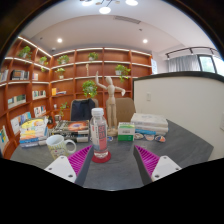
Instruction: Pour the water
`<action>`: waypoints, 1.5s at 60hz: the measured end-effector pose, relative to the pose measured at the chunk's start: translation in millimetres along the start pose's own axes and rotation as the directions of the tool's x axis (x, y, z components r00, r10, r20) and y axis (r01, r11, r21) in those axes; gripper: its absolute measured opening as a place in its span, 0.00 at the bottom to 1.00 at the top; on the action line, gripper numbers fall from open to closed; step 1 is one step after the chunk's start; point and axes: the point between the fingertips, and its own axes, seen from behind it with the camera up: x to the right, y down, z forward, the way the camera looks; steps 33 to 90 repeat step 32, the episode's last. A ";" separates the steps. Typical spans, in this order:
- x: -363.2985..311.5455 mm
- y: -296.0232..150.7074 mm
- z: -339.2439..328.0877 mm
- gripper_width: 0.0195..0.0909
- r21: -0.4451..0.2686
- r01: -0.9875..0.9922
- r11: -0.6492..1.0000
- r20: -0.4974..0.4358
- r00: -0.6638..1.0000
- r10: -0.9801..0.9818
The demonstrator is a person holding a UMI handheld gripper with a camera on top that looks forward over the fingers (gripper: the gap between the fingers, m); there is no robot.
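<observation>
A clear plastic water bottle [98, 130] with a pink label stands upright on a red coaster [101, 156] on the grey table [110, 172]. It is just ahead of my fingers and slightly left of their midline. A white mug [58, 145] sits left of the bottle, beyond the left finger. My gripper [107, 163] is open, its two pink pads [148, 160] spread wide with only bare table between them. Nothing is held.
Stacked books and boxes [148, 125] lie at the back right of the table, more books [34, 131] at the back left. A wooden mannequin [111, 98] stands behind the bottle. Bookshelves [40, 85] with plants line the far wall; a white partition [185, 100] stands at the right.
</observation>
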 end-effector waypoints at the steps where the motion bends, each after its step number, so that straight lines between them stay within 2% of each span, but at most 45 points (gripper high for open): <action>1: 0.1 0.0 -4.3 0.91 0.001 -0.003 1.000 -0.002 1.000 0.003; 13: -4.4 -8.4 -44.8 0.91 0.026 0.008 1.000 0.011 1.000 -0.009; 32: -10.7 -23.7 -66.2 0.91 0.085 -0.001 0.996 0.026 1.000 -0.002; 90: -10.7 -23.7 -66.2 0.91 0.085 -0.001 0.996 0.026 1.000 -0.002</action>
